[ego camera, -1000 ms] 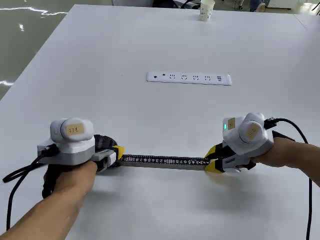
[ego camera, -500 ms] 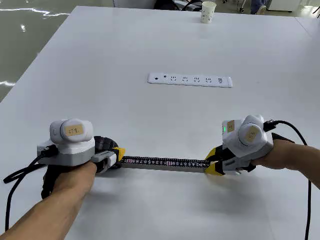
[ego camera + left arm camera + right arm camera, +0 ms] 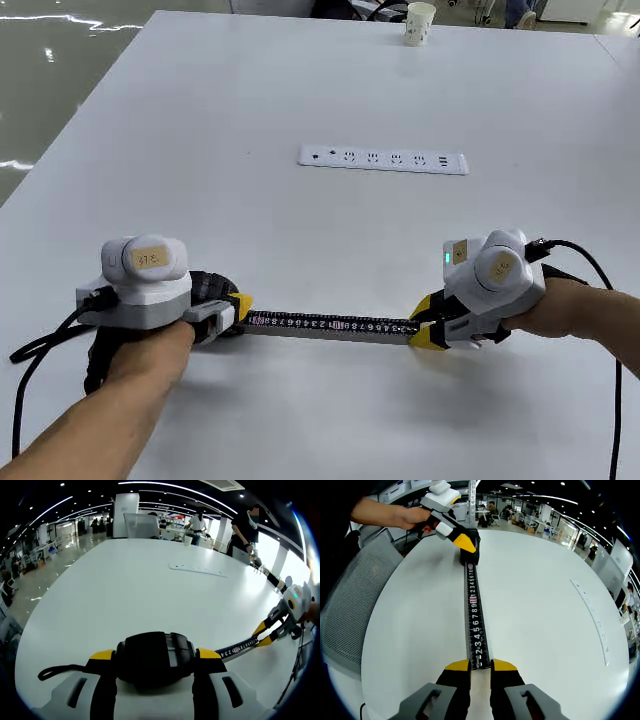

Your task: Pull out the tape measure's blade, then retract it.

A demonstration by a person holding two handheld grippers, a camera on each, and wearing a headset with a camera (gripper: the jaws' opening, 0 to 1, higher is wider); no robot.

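**Clerk:** Anything moved in the last second?

**Inspector:** Nothing material had shifted. Both claws kept much the same spacing, and the exposed run of blade looked unchanged.

**Clerk:** State of the claws?

**Inspector:** The left claw (image 3: 225, 314) was clamped on the tape measure's black case (image 3: 156, 655), its jaws set wide to either side. The case sat on the worktop (image 3: 300, 90) close to the person. The right claw (image 3: 480, 666) was all but closed, nipping the free end of the blade (image 3: 474, 610). The blade ran straight between the two claws, numbers uppermost.

**Clerk:** Step in hand?

**Inspector:** In my judgement the pull-out was at or near its finish. The next move called for the right claw to bring the end back toward the case under control while the left claw held the case fast, lest the blade snap home.

**Clerk:** Further off?

**Inspector:** A white power strip (image 3: 383, 160) lay well apart up the worktop, and a paper cup (image 3: 419, 22) stood near its far edge.
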